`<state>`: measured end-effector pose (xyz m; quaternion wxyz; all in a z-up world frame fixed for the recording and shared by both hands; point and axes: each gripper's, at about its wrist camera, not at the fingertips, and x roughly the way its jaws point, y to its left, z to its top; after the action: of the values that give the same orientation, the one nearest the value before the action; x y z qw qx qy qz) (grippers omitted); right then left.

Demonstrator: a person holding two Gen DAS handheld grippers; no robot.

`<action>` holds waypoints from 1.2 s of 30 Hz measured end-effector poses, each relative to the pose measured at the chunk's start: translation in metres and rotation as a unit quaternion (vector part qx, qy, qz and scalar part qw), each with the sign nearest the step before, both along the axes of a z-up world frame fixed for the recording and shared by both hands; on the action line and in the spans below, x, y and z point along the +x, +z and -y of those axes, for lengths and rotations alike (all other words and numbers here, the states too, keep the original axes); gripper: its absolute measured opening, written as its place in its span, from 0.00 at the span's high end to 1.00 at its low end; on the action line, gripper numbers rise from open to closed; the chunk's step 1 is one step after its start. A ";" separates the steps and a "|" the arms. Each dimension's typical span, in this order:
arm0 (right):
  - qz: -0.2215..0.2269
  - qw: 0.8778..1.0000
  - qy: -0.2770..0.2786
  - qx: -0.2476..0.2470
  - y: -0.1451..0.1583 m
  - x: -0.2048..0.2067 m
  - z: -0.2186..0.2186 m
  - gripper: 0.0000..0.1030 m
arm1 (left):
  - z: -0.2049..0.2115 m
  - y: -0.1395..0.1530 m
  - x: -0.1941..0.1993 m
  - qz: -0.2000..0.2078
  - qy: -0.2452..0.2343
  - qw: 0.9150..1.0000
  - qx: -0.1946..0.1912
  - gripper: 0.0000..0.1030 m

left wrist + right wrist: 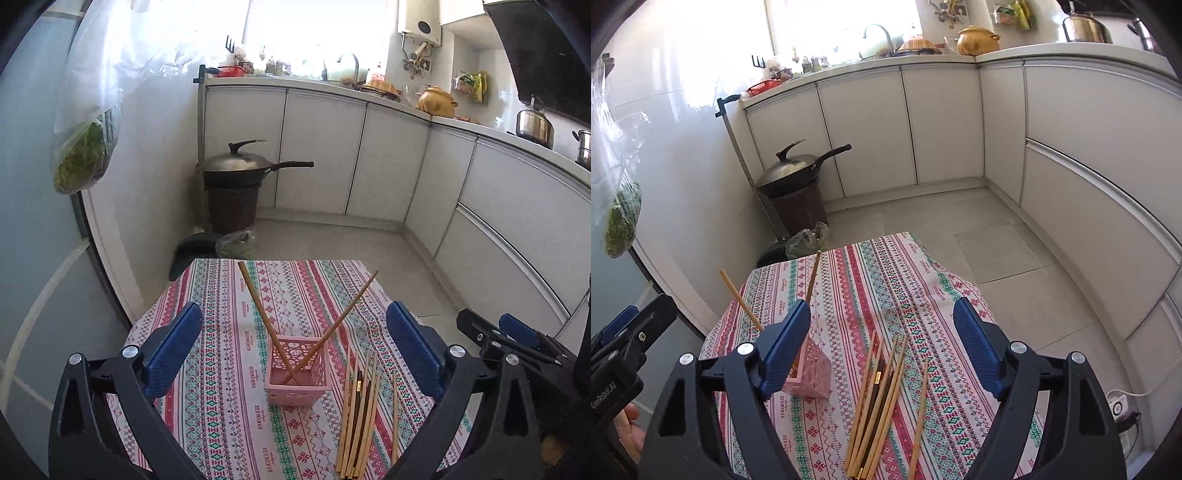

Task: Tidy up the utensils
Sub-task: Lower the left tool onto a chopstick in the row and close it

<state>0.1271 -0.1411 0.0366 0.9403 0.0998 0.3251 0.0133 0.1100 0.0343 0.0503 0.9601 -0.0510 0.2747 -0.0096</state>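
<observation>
A small pink basket [298, 373] [812, 373] stands on a table under a striped patterned cloth [221, 332] [886, 280]. Two wooden chopsticks [258, 306] [738, 297] lean crossed inside it. To its right a loose pile of chopsticks [360, 410] [877, 402] lies flat, with one single stick [394, 413] [919, 413] further right. My left gripper [295, 332] is open above the basket with nothing between its blue pads. My right gripper [882, 332] is open over the pile, also empty. The right gripper's body [513, 339] shows at the left view's right edge.
Beyond the table are a tiled floor [997, 236], white cabinets [321, 155] and a covered wok on a dark bin [236, 173] [792, 177]. A bag of greens [86, 155] hangs on the left wall. A socket strip [1117, 404] lies on the floor at right.
</observation>
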 end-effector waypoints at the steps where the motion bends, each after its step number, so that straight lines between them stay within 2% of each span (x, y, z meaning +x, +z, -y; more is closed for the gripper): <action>1: -0.002 1.000 -0.002 0.001 -0.002 -0.001 0.003 0.21 | 0.001 -0.001 0.000 -0.002 -0.001 1.000 0.001 0.07; 9: -0.034 0.999 -0.014 0.010 -0.022 -0.001 0.025 0.11 | 0.014 -0.009 0.001 -0.022 -0.017 1.000 0.011 0.07; 16: -0.138 0.989 -0.042 0.009 -0.083 0.023 0.062 0.11 | 0.033 -0.022 0.003 -0.042 -0.043 0.998 0.037 0.07; 20: -0.180 0.981 -0.063 0.044 -0.105 0.023 0.085 0.11 | 0.047 -0.032 0.006 -0.055 -0.061 0.995 0.057 0.07; 23: -0.187 0.976 -0.089 0.071 -0.108 0.020 0.107 0.11 | 0.064 -0.045 0.014 -0.090 -0.096 0.990 0.055 0.07; 25: -0.185 0.973 -0.107 0.084 -0.105 0.017 0.121 0.11 | 0.078 -0.059 0.025 -0.135 -0.134 0.981 0.038 0.07; 27: -0.182 0.969 -0.127 0.107 -0.102 0.012 0.139 0.11 | 0.095 -0.075 0.036 -0.188 -0.166 0.968 0.021 0.07; 29: -0.180 0.964 -0.142 0.131 -0.099 0.008 0.156 0.11 | 0.110 -0.097 0.052 -0.246 -0.194 0.950 -0.005 0.07; 33: -0.176 0.952 -0.166 0.187 -0.095 0.001 0.184 0.11 | 0.131 -0.139 0.090 -0.329 -0.214 0.918 -0.065 0.07; 35: -0.174 0.950 -0.166 0.200 -0.093 0.001 0.189 0.11 | 0.139 -0.164 0.108 -0.372 -0.227 0.896 -0.091 0.08; 36: -0.173 0.950 -0.162 0.203 -0.091 0.002 0.190 0.11 | 0.139 -0.174 0.115 -0.382 -0.222 0.892 -0.096 0.09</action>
<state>0.1294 -0.3309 -0.0547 0.8191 0.3407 0.4523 -0.0914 0.2248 -0.1050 -0.1240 0.7443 -0.0801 0.6224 -0.2285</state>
